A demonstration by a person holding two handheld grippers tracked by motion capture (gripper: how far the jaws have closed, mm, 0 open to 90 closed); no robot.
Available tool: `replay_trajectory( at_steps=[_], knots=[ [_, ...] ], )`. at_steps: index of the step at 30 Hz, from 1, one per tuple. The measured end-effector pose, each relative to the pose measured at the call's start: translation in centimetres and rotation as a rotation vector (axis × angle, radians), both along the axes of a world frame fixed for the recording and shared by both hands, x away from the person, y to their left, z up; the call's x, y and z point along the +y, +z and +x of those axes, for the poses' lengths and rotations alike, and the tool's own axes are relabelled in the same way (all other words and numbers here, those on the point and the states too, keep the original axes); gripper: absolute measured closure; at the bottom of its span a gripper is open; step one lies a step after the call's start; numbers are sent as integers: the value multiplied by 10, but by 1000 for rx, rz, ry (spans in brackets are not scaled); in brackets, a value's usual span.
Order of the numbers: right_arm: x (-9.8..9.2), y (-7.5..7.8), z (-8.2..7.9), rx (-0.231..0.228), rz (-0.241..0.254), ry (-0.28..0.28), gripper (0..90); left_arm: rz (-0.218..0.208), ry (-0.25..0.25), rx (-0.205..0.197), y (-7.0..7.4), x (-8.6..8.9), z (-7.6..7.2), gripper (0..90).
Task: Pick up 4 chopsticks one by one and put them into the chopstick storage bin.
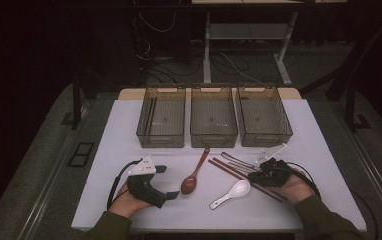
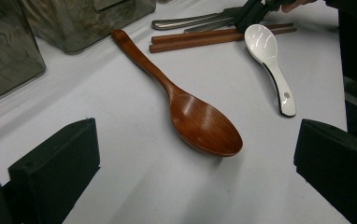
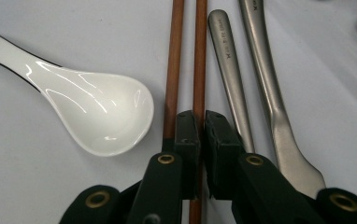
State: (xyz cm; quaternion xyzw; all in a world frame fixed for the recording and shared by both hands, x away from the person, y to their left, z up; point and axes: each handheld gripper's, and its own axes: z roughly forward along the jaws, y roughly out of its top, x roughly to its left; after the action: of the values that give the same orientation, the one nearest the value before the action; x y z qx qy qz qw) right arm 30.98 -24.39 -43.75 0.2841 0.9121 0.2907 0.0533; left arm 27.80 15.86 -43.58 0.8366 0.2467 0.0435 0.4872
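right gripper (image 3: 201, 140) pinches one chopstick (image 3: 199, 56) in narrow jaws; left gripper (image 2: 195, 163) gapes wide, empty, facing the wooden spoon (image 2: 200, 121)

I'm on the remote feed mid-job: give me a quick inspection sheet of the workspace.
Surface: white table, flat, no spills seen.
Job's things: three clear bins in a row at the far edge; wooden spoon, white spoon, chopsticks and two metal utensils lie in front of them.
Clutter: nothing seen.
Grippers: left claw open, empty, facing the wooden spoon; right claw closed on one chopstick.
Cables: one trails from each claw; more cables on the floor beyond.
Surroundings: dark room, desk frame behind.
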Motion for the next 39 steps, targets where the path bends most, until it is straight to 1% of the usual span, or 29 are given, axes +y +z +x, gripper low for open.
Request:
replay_trajectory(
  at_steps=[4, 10, 11, 12, 13, 17, 20, 22, 23, 25, 27, 30, 34, 39],
  knots=[
    [2, 0, -2, -9, -12, -7, 842, -1, -1, -4, 0, 0, 0, 0],
    [2, 0, -2, -4, -11, -22, 838, -2, 0, -4, 0, 0, 0, 0],
    [3, 1, -2, -16, -23, -11, 837, -4, 1, -3, 0, 0, 0, 0],
    [3, 1, -2, -17, -24, -9, 837, -2, 0, -4, 0, 0, 0, 0],
    [2, 1, -2, -10, -17, -14, 839, -1, -1, -3, 0, 0, 0, 0],
    [1, 0, -2, -9, -10, -23, 843, -2, -1, -4, 0, 0, 0, 0],
    [0, 0, -1, 3, -1, -29, 844, -1, -2, -3, 0, 0, 0, 0],
    [0, 1, -1, -7, -1, -35, 844, -3, -2, -3, 0, 0, 0, 0],
    [-1, 2, 0, -3, 7, -32, 844, -1, -3, -3, 0, 0, 0, 0],
    [-2, 3, 0, -10, 13, -31, 844, 0, -3, -2, 0, 0, 0, 0],
    [-3, 5, 0, -7, 22, -30, 844, -1, -3, -3, 0, 0, 0, 0],
    [-5, 7, 0, -13, 43, -15, 844, -1, -3, -3, 0, 0, 0, 0],
    [-6, 14, -2, -18, 61, 7, 844, 0, -5, -2, 0, -1, 0, 0],
    [-8, 21, -3, -26, 82, 13, 844, 1, -3, -3, 0, 0, 0, 0]
  ],
)
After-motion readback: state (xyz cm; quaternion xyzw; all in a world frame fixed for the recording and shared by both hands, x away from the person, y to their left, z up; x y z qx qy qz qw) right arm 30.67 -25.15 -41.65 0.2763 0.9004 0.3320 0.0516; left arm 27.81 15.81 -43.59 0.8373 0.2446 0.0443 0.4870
